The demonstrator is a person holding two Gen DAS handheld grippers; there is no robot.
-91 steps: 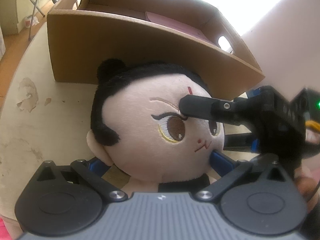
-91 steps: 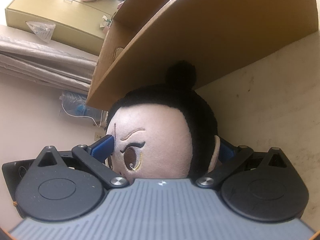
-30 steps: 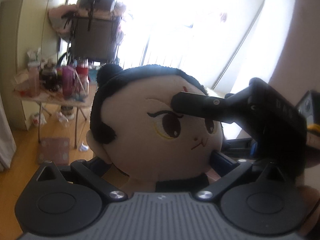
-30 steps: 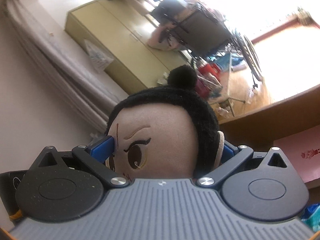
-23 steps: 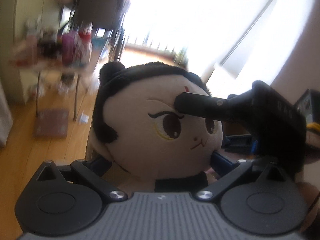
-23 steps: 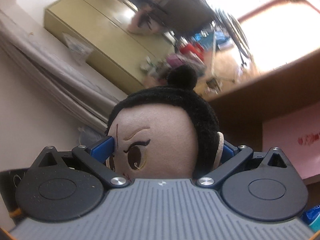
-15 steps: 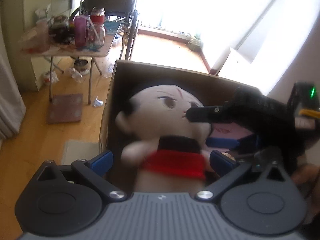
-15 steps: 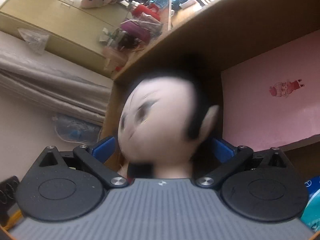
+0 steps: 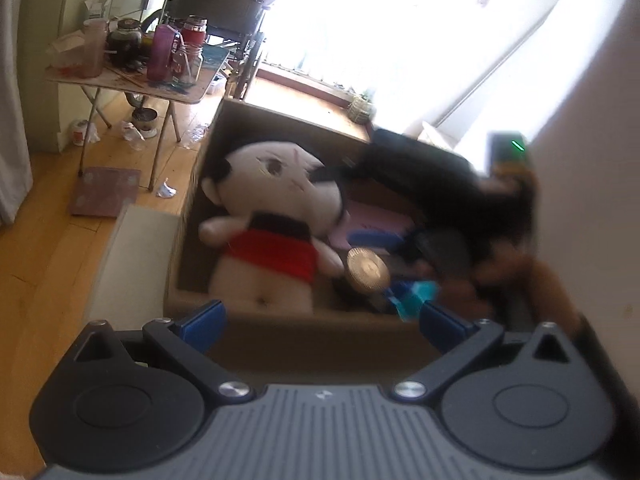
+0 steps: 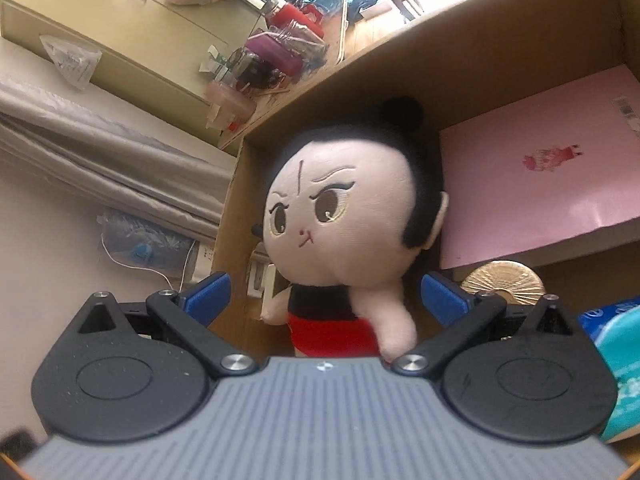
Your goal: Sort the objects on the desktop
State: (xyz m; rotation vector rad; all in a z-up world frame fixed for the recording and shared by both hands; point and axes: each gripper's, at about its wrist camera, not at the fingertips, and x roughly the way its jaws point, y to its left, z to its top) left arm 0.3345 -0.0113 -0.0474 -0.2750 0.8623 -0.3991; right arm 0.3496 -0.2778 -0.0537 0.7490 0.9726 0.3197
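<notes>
A plush doll (image 9: 272, 216) with black hair and a red outfit lies on its back inside the cardboard box (image 9: 304, 320), against its left wall. My left gripper (image 9: 322, 322) hovers open over the box's near wall, with nothing between its blue fingers. In the right wrist view the doll (image 10: 352, 216) faces the camera from inside the box (image 10: 480, 48). My right gripper (image 10: 326, 296) stands open, its blue pads apart from the doll on both sides. The right gripper's blurred black body (image 9: 440, 196) hangs over the box's right half.
The box also holds a pink book (image 10: 540, 184), a gold round disc (image 10: 500, 280) and a teal packet (image 10: 616, 360). A folding table with jars (image 9: 132, 76) stands on the wooden floor beyond. A pale wall (image 9: 580, 200) rises to the right.
Both grippers carried the doll up over the box, then opened and let it drop inside. Both have since pulled back from it.
</notes>
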